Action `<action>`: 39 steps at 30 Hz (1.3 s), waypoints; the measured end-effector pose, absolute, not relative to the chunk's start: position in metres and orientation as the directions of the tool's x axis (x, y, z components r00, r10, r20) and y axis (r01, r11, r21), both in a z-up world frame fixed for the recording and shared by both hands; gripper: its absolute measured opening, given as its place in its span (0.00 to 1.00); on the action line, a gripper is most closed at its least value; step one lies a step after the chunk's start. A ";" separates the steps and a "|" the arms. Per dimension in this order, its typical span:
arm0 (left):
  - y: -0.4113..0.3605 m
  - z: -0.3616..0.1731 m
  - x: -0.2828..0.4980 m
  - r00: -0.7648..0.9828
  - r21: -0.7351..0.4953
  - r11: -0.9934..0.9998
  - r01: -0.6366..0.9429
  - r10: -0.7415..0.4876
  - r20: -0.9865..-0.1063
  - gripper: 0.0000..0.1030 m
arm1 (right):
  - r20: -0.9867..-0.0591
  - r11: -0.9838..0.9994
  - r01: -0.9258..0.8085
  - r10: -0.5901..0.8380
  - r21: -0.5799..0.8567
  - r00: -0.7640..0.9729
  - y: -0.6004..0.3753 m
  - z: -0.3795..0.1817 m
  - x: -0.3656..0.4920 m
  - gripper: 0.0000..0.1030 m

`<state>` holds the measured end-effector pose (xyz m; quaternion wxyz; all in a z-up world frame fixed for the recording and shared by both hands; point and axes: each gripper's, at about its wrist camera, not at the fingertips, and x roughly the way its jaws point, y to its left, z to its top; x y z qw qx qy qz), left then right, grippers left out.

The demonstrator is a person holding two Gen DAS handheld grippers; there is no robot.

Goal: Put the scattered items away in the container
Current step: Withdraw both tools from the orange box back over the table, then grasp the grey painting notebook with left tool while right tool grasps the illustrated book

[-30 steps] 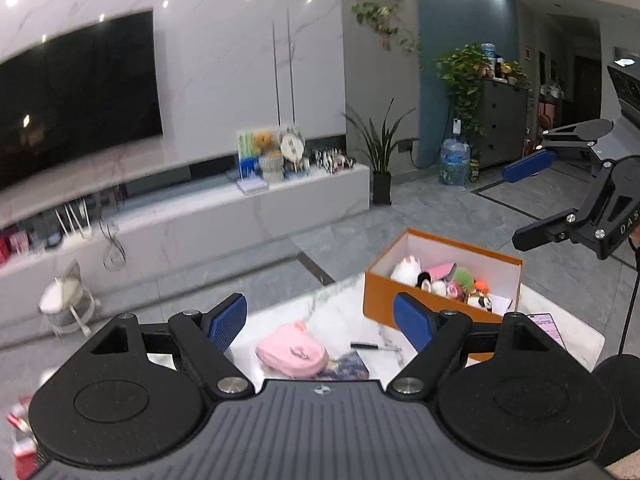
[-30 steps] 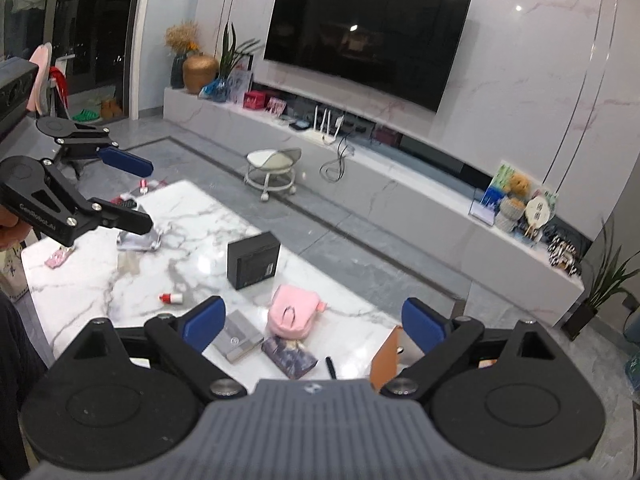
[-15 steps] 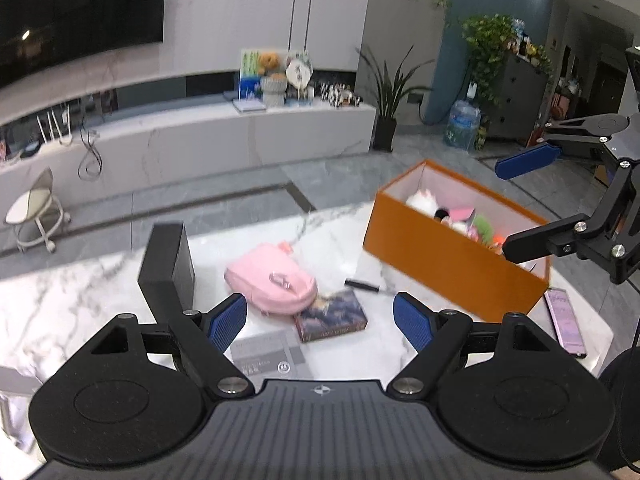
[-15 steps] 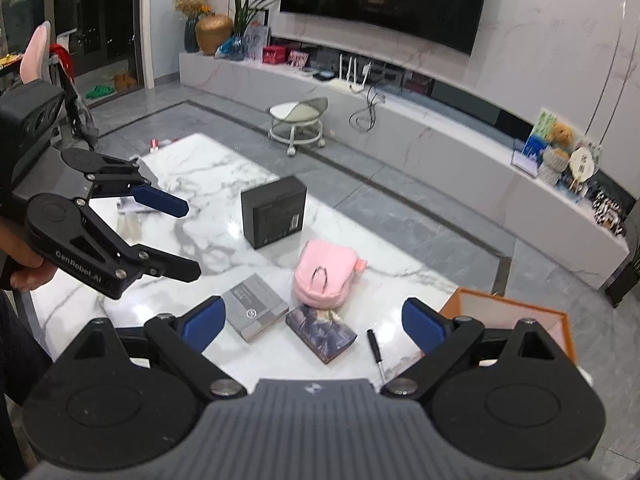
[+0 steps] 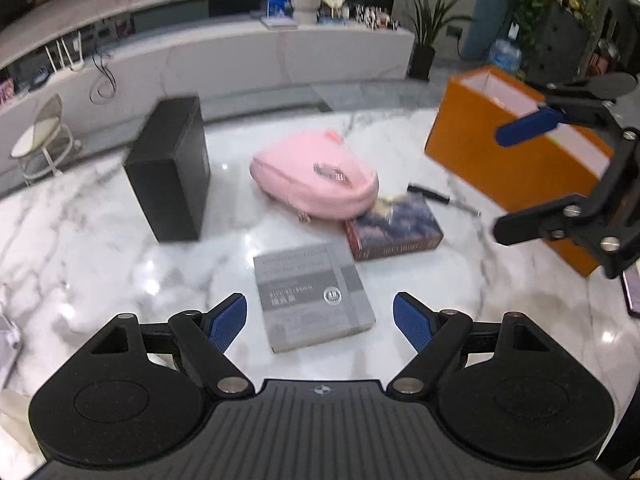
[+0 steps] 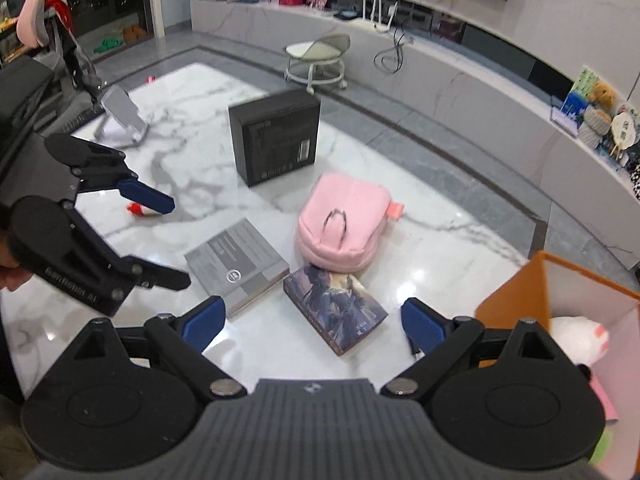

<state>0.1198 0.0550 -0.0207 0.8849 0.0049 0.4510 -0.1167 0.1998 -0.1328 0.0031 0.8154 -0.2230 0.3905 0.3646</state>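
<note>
- Left wrist view: my left tool [image 5: 320, 316] hangs spread wide and empty over the grey book [image 5: 314, 296], which lies flat on the marble tabletop [image 5: 100, 248] near the edge closest to me.
- Beyond it, toward the middle, a dark illustrated book [image 5: 396, 224] lies touching the pink pouch [image 5: 316, 178]; a pen [image 5: 440, 196] lies just behind them, and a black box [image 5: 172, 168] stands upright to the left.
- The orange container [image 5: 516, 160] sits at the right end of the tabletop, with my right tool [image 5: 516, 184] in front of it, also spread and empty.
- Right wrist view: my right tool [image 6: 312, 320] is released over the dark illustrated book [image 6: 336, 312]; the grey book [image 6: 236, 266] lies just left of it and the pink pouch [image 6: 340, 228] behind.
- The orange container [image 6: 516, 300] is at the lower right, a white plush toy [image 6: 576, 340] already inside.
- A small red-capped tube [image 6: 138, 210] lies toward the far left, partly behind my left tool [image 6: 160, 240].
- Risks, as I judge them: both books lie flat on slick marble, so a pad may skid and only push a book instead of getting under it. The two tools are near each other and could knock together. Dragging the dark book could pull the pouch along or roll the pen off.
</note>
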 end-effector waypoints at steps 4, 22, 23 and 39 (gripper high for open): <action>0.057 -0.035 0.129 0.549 -0.122 0.975 0.186 -0.206 -0.810 0.93 | -0.816 0.623 -0.778 0.407 -0.082 0.411 -0.120 -0.018 0.214 0.93; 0.038 -0.058 0.154 0.537 -0.077 0.977 0.197 -0.173 -0.826 0.94 | -0.845 0.562 -0.821 0.385 -0.104 0.371 -0.095 -0.078 0.261 0.93; 0.036 -0.058 0.154 0.538 -0.061 0.977 0.203 -0.163 -0.827 0.95 | -0.846 0.560 -0.822 0.385 -0.103 0.368 -0.095 -0.080 0.262 0.93; 0.027 -0.079 0.160 0.513 0.011 0.980 0.198 -0.094 -0.853 1.00 | -0.861 0.548 -0.832 0.379 -0.087 0.340 -0.095 -0.097 0.271 0.93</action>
